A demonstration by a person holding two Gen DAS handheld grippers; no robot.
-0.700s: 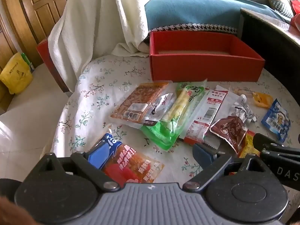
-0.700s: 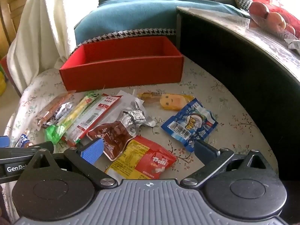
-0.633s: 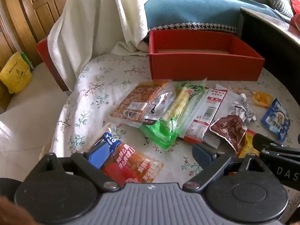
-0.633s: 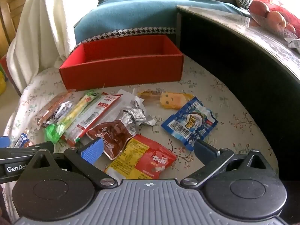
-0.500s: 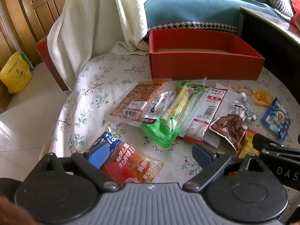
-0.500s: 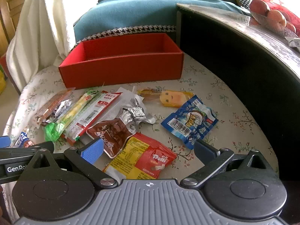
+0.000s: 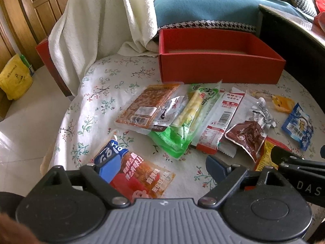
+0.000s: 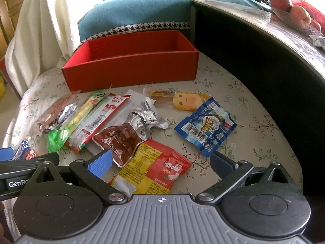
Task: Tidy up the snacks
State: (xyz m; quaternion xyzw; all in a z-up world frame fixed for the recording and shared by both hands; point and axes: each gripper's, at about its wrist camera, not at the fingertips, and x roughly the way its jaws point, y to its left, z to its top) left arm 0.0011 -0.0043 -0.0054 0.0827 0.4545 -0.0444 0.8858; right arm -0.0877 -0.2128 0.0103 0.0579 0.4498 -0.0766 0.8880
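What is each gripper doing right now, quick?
Left gripper: open, holding nothing, over the red-and-blue packet.
Right gripper: open, holding nothing, over the Trolli packet.

Open box point(image 8: 130, 69) at the table's point(image 8: 243, 109) far edge, snack packets spread before it, Trolli bag point(image 8: 154, 172) nearest, sofa point(image 8: 132, 12) behind the box, fruit bowl point(image 8: 292, 14) far right

We see only part of the red and blue packet point(image 7: 140, 174): the left gripper point(image 7: 162, 167) covers its near end. The yellow and red gummy bag point(image 8: 150, 170) runs under the right gripper point(image 8: 160, 163). The small print on the packets is too fine to read. The red box point(image 8: 130, 69) hides its own floor behind the near wall.
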